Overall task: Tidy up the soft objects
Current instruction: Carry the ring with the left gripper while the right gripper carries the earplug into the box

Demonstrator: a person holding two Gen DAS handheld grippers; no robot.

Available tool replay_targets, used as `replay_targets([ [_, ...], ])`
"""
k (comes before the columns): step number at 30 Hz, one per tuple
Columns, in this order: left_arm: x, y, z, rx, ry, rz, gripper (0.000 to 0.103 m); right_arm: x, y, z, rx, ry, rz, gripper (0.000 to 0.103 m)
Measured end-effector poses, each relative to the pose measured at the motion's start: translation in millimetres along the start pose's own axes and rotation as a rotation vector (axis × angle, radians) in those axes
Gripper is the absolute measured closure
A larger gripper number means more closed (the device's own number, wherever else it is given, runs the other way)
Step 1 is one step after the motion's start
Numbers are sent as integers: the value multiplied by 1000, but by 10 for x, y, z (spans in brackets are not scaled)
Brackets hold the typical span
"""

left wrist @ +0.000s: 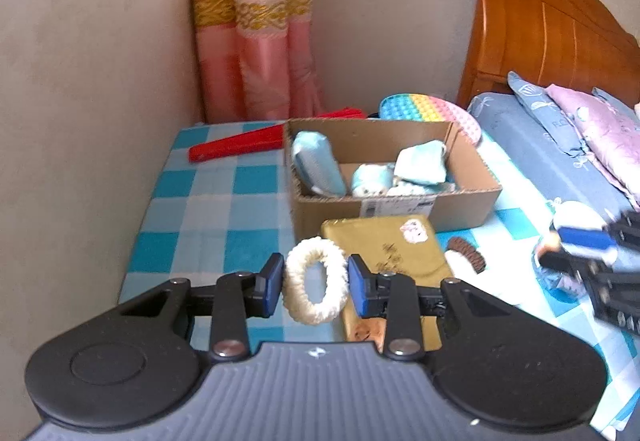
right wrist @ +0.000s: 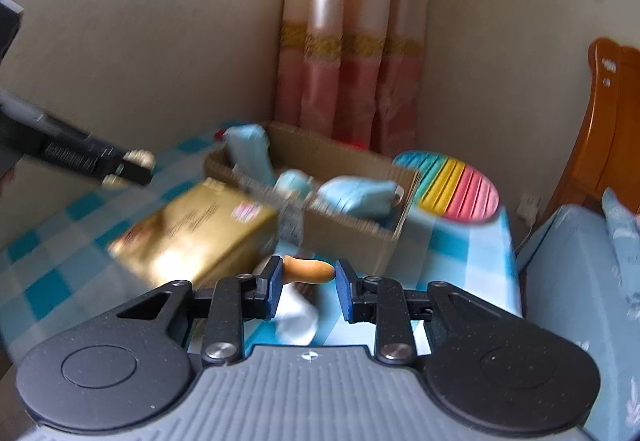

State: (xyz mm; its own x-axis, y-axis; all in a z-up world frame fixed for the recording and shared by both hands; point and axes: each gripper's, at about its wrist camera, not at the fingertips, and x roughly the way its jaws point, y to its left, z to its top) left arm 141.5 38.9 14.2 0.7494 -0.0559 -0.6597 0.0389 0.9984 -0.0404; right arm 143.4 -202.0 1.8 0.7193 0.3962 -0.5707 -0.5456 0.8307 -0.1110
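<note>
My left gripper (left wrist: 316, 281) is shut on a cream fluffy hair scrunchie (left wrist: 298, 273), held upright between the blue pads above the checked cloth. Behind it, an open cardboard box (left wrist: 468, 201) holds several light-blue soft items (left wrist: 318, 165). My right gripper (right wrist: 306, 281) is shut on a small plush toy: its tan-orange part (right wrist: 310, 269) sits between the pads and a white part (right wrist: 298, 317) hangs below. In the left wrist view the right gripper (left wrist: 560, 249) shows at the right edge with that toy (left wrist: 576, 213). In the right wrist view the left gripper (right wrist: 136, 165) appears at the left.
A gold box (left wrist: 384, 249) lies just in front of the cardboard box, with a brown hair clip (left wrist: 464, 253) beside it. A red flat item (left wrist: 236, 149) and a rainbow pop-it mat (left wrist: 424, 113) lie behind. A bed with pillows (left wrist: 580, 129) is on the right, the wall on the left.
</note>
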Motion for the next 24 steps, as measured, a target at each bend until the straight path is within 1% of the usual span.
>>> replay_targets([
  [5,42,-71,132,34,-5,-7,70,258,-152,329,-2,-33,-15,70],
  [10,115,-96,305,55,-13,-8,70,598,-273,535,9,-25,-25,70],
  [11,137,-105,343,62,-12,-7,70,669,-290,570,11,-24,-36,67],
  [12,154,-120,378,71,-12,-6,70,719,-296,595,16,-21,-37,54],
  [14,196,-146,453,87,-13,-4,70,798,-307,614,27,-3,-15,33],
  [15,219,-158,490,93,-13,-4,70,816,-308,602,35,-5,-14,27],
  [17,268,-188,560,109,-14,-8,70,806,-279,550,46,-3,0,19],
  [22,428,-253,721,139,1,-22,70,668,-100,388,33,13,-6,7],
  [23,472,-268,756,144,6,-26,70,622,-64,360,32,11,-8,3],
  [24,514,-279,791,146,12,-30,70,567,-29,331,35,8,-6,1],
])
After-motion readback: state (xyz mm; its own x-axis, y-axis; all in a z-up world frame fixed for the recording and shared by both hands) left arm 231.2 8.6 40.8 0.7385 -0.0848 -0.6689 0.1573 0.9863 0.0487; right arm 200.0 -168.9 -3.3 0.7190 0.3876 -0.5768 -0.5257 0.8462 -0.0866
